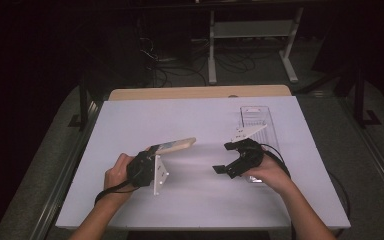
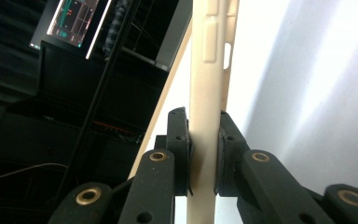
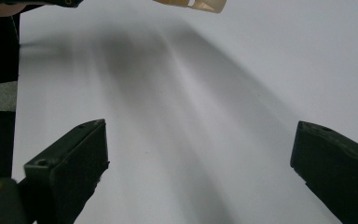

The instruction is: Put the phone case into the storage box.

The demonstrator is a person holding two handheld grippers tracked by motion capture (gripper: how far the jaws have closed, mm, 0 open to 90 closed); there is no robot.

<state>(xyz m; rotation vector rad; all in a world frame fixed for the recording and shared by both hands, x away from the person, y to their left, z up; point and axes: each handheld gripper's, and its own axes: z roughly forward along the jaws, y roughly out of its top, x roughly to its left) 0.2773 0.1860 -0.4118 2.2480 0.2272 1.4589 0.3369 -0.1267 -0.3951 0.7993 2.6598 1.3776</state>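
A cream phone case (image 1: 174, 145) hangs above the white table (image 1: 195, 200), left of the middle, pointing up and to the right. My left gripper (image 1: 154, 149) is shut on its near end. In the left gripper view both black pads press the case's (image 2: 208, 70) thin sides, and its side buttons and a cut-out show farther up; my left gripper (image 2: 204, 140) holds it edge-on. My right gripper (image 1: 224, 157) sits to the right of the case, apart from it, with its jaws spread wide. The right gripper (image 3: 200, 149) has bare table between its fingers, and the case's tip (image 3: 191, 3) shows at the top edge.
A clear plastic box (image 1: 256, 120) lies on the table's right side, just behind my right hand. The table's wooden far edge (image 1: 200, 92) borders a dark floor with cables and a desk frame (image 1: 252, 30). A lit monitor (image 2: 70, 18) stands off to the side.
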